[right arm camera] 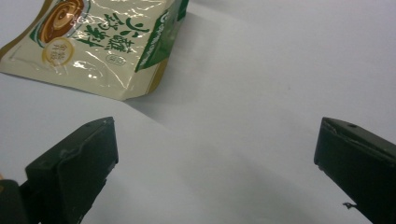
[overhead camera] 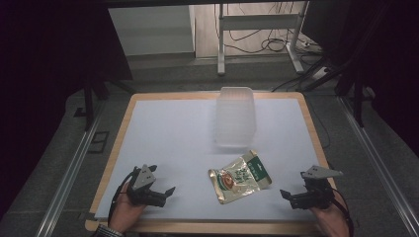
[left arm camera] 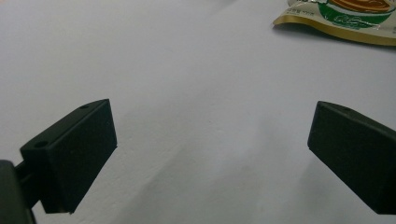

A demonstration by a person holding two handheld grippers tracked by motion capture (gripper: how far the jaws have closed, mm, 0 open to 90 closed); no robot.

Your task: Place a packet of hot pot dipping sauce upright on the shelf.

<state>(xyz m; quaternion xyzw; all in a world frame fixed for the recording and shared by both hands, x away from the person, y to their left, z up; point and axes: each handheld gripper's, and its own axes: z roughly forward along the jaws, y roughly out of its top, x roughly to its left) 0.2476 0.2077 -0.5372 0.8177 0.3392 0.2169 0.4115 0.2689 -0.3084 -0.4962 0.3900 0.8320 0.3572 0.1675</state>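
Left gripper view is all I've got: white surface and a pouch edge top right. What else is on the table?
Observer: A clear plastic container stands beyond the pouch, toward the table's far edge.
Operator: Where's the right gripper?
Observer: The right gripper sits near the table's right front corner, jaws wide apart with nothing between them.
Operator: Pouch orientation?
Observer: It lies flat, printed side up, green band at one end; the left gripper is also open, and the pouch lies between the two.
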